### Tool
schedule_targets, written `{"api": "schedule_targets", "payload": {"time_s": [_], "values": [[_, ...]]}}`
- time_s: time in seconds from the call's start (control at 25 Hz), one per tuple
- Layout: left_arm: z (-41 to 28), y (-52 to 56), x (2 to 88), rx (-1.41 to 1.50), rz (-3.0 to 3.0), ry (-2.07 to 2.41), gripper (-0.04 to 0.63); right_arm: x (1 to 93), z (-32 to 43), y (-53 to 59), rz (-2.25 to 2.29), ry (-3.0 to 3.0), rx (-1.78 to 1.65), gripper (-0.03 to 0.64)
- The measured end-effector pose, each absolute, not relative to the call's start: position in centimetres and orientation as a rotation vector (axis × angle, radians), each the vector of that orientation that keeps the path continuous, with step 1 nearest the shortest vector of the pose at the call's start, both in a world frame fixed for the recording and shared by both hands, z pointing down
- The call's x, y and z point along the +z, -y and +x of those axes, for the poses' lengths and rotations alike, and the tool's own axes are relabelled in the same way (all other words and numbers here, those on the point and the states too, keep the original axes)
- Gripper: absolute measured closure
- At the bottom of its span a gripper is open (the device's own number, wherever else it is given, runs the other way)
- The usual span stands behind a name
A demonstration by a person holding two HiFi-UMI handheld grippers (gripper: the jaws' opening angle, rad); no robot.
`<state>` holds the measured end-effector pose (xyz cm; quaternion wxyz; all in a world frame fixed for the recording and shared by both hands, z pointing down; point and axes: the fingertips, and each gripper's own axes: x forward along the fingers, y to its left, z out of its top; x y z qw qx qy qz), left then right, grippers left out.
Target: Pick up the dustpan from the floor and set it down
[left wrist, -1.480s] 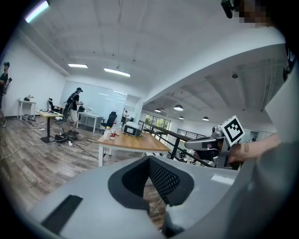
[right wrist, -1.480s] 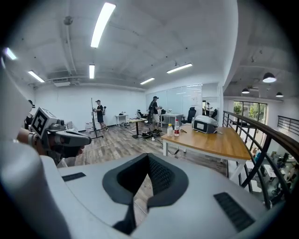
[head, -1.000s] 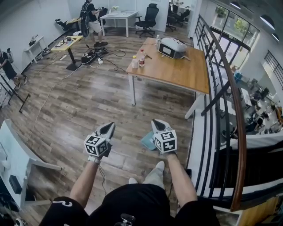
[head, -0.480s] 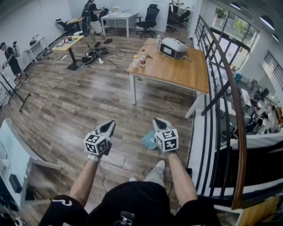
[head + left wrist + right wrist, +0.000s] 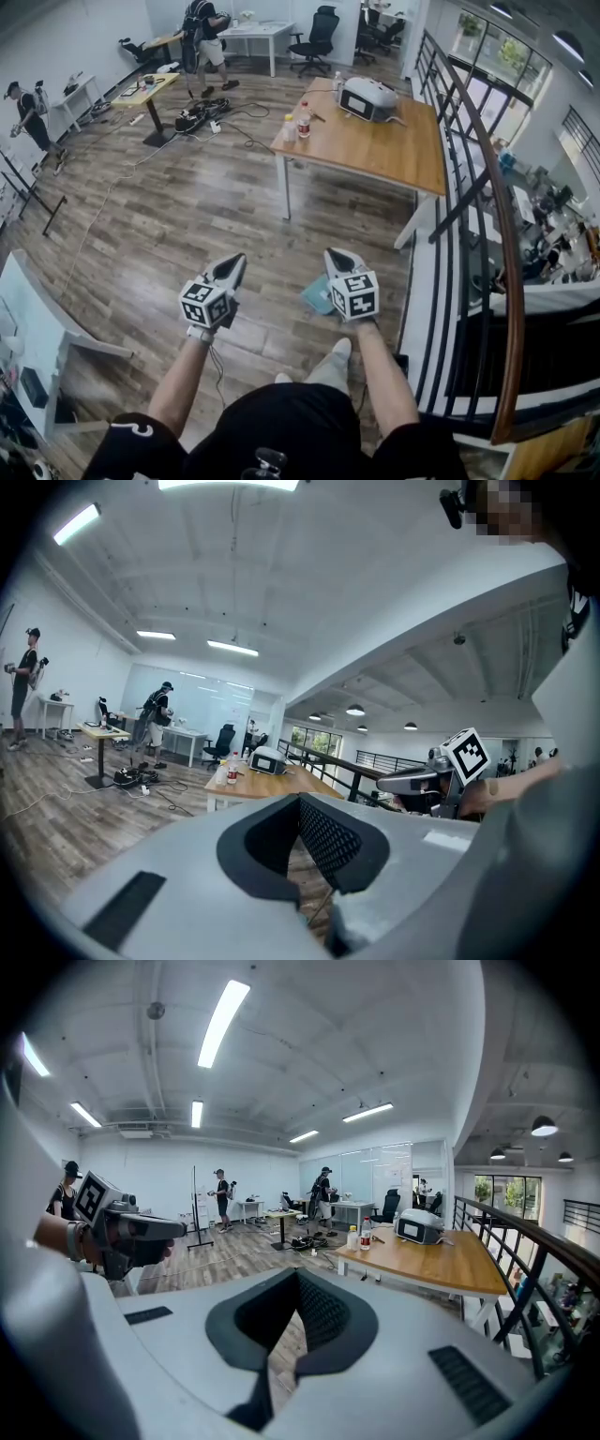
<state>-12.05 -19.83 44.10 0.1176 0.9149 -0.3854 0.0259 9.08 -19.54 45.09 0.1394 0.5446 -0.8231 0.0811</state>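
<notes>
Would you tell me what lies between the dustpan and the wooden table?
Only bare floorboards, as the head view shows, from the dustpan to the wooden table.

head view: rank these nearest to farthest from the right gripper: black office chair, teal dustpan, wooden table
1. teal dustpan: on the floor, right beside the right gripper, on its left.
2. wooden table: ahead, along the railing.
3. black office chair: at the far end of the room.
</notes>
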Motion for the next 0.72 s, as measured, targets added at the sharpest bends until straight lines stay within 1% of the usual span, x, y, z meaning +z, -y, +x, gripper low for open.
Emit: {"api": "schedule_targets", "payload": {"time_s": [0.72], "values": [[-11.89,19.02,44.64,0.077,2.670,1.144,0.597,45.39,9.33,19.33,1.565,2.393,0.232,0.621]]}}
